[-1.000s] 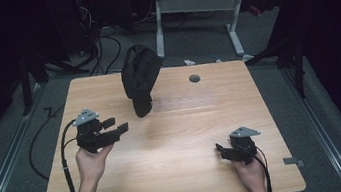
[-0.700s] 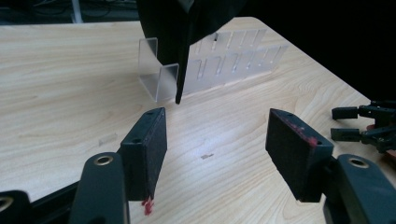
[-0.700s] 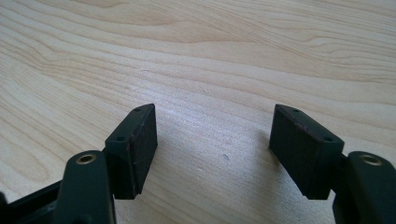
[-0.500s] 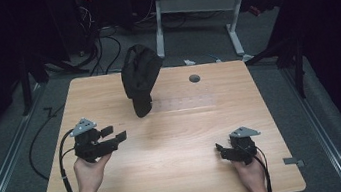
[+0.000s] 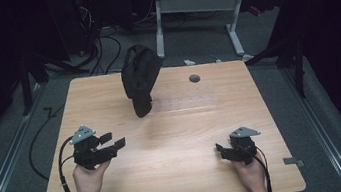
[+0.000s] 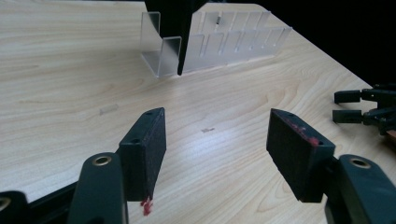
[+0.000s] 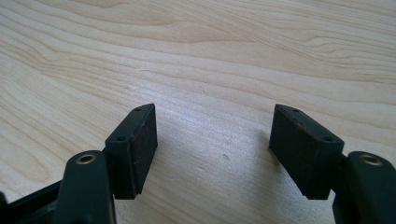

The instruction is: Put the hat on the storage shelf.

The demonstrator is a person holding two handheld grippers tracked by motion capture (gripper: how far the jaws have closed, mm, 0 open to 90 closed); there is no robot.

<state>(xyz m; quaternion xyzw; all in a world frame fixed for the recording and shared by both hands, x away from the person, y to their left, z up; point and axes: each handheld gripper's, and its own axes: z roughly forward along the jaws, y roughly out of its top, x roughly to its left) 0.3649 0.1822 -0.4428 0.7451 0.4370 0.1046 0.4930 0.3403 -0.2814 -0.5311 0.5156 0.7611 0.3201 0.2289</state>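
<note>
One black cloth (image 5: 139,77) hangs over the left end of a clear slotted rack (image 5: 184,102) at the far middle of the table (image 5: 179,175). Well apart from it, the left gripper (image 5: 114,141) points toward the rack with jaws wide and empty. Near the table's front right, the right gripper (image 5: 223,151) sits low, also wide and empty.

A: Where does everything sit on the tabletop (image 5: 178,165)?

B: The rack (image 5: 184,102) lies toward the far edge, near the middle. The cap (image 5: 139,77) stands on its left end.

A: And the claws?

B: The left claw (image 5: 113,140) is at the near left, well apart from the rack. The right claw (image 5: 220,150) is at the near right, both over bare tabletop.
</note>
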